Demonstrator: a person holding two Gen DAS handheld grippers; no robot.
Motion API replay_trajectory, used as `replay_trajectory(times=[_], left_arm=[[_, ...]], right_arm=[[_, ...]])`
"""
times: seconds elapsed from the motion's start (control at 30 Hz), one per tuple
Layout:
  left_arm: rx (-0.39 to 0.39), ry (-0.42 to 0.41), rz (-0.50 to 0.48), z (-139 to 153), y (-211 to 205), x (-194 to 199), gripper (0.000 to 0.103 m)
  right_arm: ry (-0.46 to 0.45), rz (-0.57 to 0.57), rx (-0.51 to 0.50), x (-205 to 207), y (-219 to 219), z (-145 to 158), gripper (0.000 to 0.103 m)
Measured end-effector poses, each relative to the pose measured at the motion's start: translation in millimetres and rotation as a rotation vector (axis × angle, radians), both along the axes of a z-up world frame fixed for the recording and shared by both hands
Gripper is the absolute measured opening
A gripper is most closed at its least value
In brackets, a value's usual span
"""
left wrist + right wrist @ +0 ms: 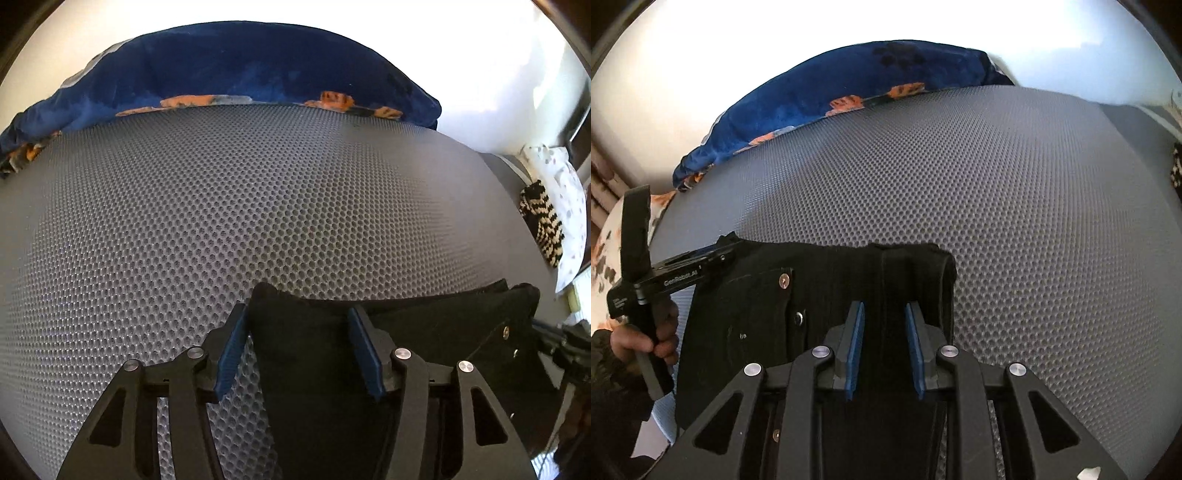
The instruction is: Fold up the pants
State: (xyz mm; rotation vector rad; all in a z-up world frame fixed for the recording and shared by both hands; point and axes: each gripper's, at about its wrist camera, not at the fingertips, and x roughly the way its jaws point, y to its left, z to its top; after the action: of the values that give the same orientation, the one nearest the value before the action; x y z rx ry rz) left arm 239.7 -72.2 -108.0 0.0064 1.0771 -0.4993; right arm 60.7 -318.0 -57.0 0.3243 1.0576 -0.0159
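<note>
Right gripper: clamped on pants waistband fold, to hold it
Left gripper: released, straddling opposite waistband corner

Left gripper, right gripper: black linkages showing silver screws, blue pads; white lettering showing left of frame.

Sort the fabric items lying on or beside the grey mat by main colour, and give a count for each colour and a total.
Black: 1, the pants
Blue: 1, the blanket
White with dots: 1, the cloth
Black-and-cream striped: 1, the knit piece
Total: 4
</note>
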Motion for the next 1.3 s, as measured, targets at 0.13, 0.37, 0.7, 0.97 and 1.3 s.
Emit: replay_trajectory(times=[0.13,0.37,0.7,0.97,1.3], left_arm=[[-0.039,0.009,0.052,16.5,15.4,-6.8,0.057],[-0.048,0.005,-0.031,46.3,27.3,-62.5,0.059],[-0.147,0.154,0.007,25.8,45.7,-127.2,0.061],[-0.092,0.167,-0.012,13.9,37.2,-145.7,0.061],[-0.254,0.296,0.049,10.1,53.3,-112.6,0.061]], right_arm=[[0.029,0.018,-0.016,-10.2,5.3,-1.0,0.021],[0.034,0.06,0.019,-32.4,10.6,0.8,0.033],[0.029,0.127,-0.008,-68.4,17.6,7.1,0.04],[0.044,0.047,0.14,-88.7,-1.9,-4.5,0.051],[0.1,0.018,0.448,-68.0,-55.4,-19.3,0.068]])
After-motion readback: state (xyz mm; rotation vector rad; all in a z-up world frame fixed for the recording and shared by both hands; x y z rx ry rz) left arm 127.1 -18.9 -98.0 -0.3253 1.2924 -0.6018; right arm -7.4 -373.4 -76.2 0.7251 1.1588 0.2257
